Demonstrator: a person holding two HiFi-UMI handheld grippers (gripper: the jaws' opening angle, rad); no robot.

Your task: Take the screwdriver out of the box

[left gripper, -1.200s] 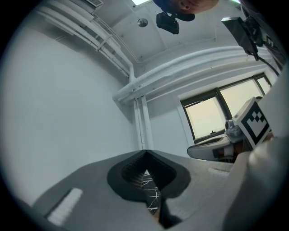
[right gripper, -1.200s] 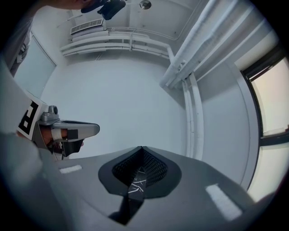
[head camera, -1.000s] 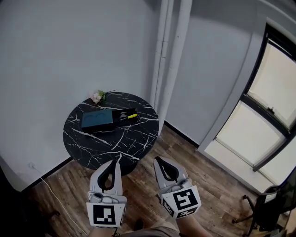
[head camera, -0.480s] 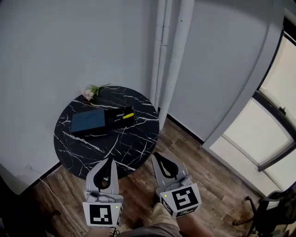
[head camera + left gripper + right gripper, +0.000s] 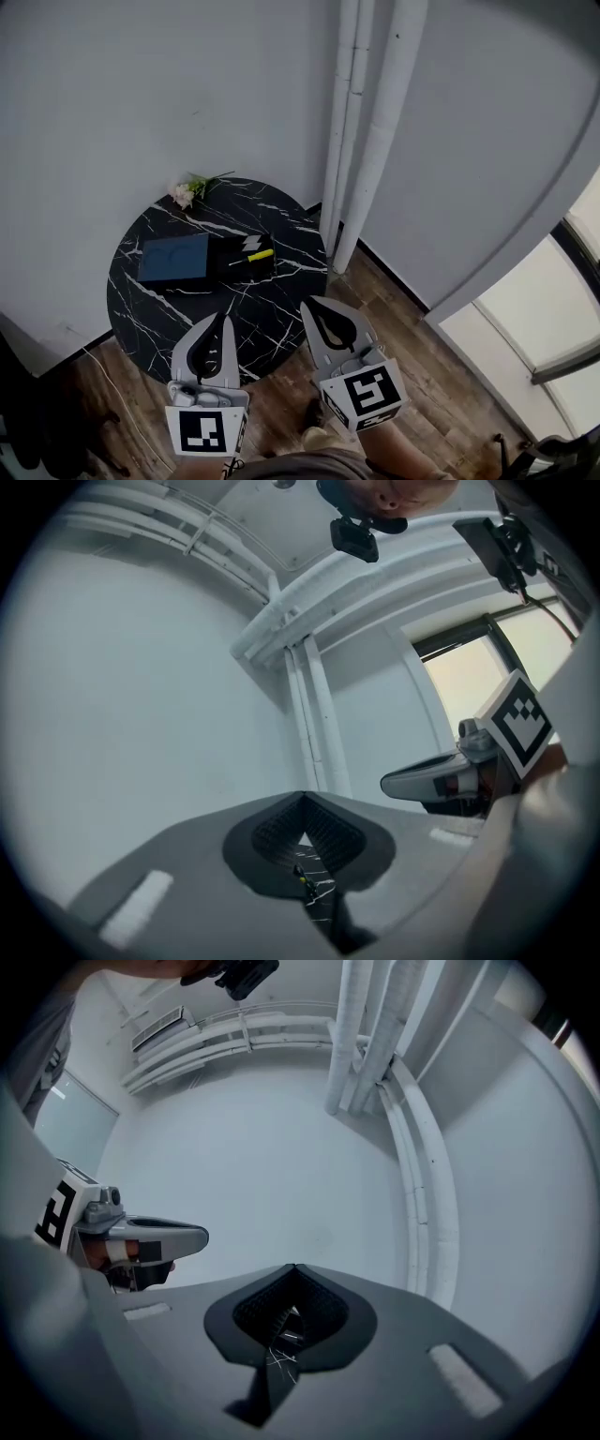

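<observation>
In the head view an open box lies on a round black marble table [image 5: 178, 309]. Its dark blue lid [image 5: 174, 260] is on the left and its black tray [image 5: 246, 259] on the right. A yellow-handled screwdriver [image 5: 259, 254] lies in the tray. My left gripper [image 5: 222, 321] is shut and empty, its tip over the table's near edge. My right gripper [image 5: 311, 307] is also shut and empty, just right of the table rim. In the left gripper view a speck of yellow screwdriver [image 5: 302, 878] shows through the opening of the shut left gripper [image 5: 304, 796].
A small bunch of pale flowers [image 5: 187, 192] lies at the table's far edge by the grey wall. White pipes [image 5: 361, 141] run up the corner right of the table. The floor [image 5: 441, 394] is wood plank. A window frame [image 5: 572, 272] is far right.
The head view has drawn nearer to the table and turned left. The gripper tips now reach the table's near rim. Both grippers stay shut.
</observation>
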